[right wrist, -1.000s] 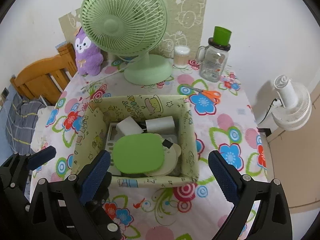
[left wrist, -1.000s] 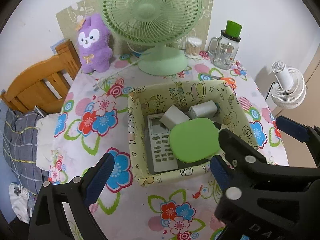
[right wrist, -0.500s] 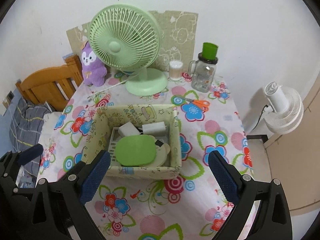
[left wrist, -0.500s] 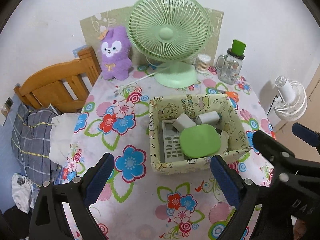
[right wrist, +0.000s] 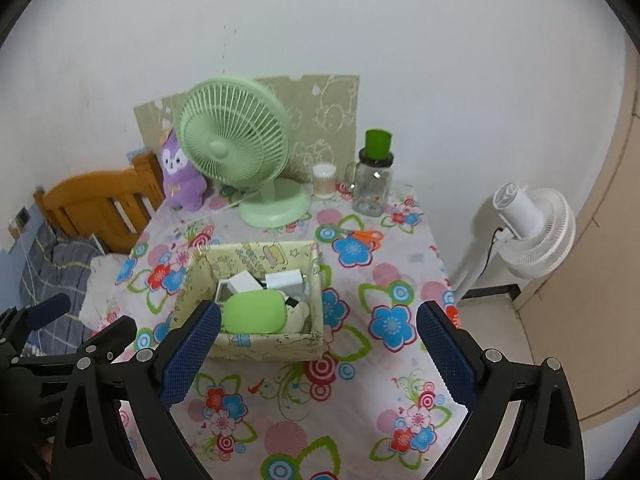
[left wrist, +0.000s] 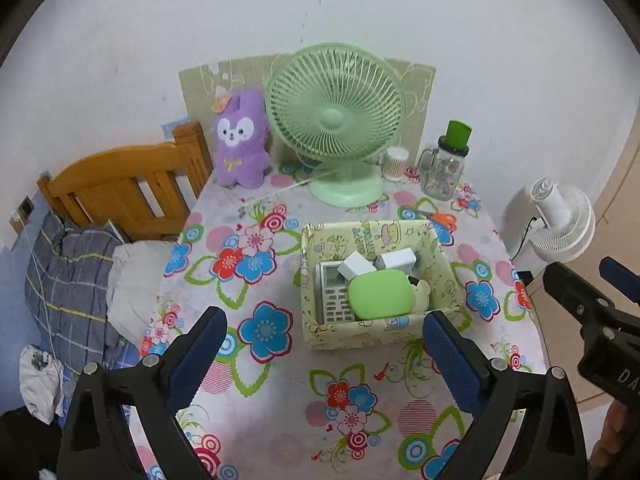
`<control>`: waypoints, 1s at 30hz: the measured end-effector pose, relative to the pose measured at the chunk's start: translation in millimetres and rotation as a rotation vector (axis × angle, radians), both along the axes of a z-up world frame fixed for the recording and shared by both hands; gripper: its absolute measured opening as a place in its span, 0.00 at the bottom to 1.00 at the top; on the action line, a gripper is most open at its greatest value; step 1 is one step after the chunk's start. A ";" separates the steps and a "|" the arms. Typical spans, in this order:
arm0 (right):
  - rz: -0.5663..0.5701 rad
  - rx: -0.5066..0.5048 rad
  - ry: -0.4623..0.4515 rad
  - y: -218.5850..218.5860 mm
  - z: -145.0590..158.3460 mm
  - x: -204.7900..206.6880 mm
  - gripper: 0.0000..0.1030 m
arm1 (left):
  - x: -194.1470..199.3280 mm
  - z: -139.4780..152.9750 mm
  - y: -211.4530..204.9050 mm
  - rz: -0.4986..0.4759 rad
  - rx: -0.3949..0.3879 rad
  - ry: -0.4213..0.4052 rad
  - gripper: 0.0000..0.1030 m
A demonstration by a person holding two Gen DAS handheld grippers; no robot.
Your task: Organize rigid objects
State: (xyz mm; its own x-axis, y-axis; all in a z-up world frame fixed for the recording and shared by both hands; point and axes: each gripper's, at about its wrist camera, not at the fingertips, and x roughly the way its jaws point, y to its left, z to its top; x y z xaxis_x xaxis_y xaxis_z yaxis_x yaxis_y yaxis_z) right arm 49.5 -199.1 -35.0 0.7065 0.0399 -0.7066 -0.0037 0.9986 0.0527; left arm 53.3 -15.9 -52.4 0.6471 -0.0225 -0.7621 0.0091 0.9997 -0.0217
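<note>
Pale yellow cartoon-printed box (right wrist: 256,346) holds a lime-green case (right wrist: 254,312); white surface (right wrist: 320,420) bears red, blue, pink flowers; mint fan (right wrist: 234,148); purple plush (right wrist: 180,174); orange-handled scissors (right wrist: 362,236).

A table (left wrist: 280,412) under a flowered cloth carries everything. Near its middle sits a pale yellow patterned box (left wrist: 362,336). Along the far edge, from left to right, stand a purple plush toy (left wrist: 240,140), a green desk fan (left wrist: 336,120) on its round base, a small clear cup of cotton swabs (left wrist: 394,164) and a glass mug with a green lid (left wrist: 446,168). Orange-handled scissors (right wrist: 366,236) lie flat between the mug and the box.
</note>
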 end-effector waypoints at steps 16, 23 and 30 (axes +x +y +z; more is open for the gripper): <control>-0.080 0.058 -0.072 -8.9 47.7 -59.9 0.97 | -50.3 61.4 1.1 -0.092 -0.011 -0.132 1.00; -0.100 0.006 -0.101 -1.9 61.0 -82.4 0.97 | -67.7 68.5 2.8 -0.102 0.003 -0.132 1.00; -0.107 0.007 -0.132 1.0 65.0 -100.3 0.97 | -86.3 76.0 14.0 -0.104 -0.038 -0.168 1.00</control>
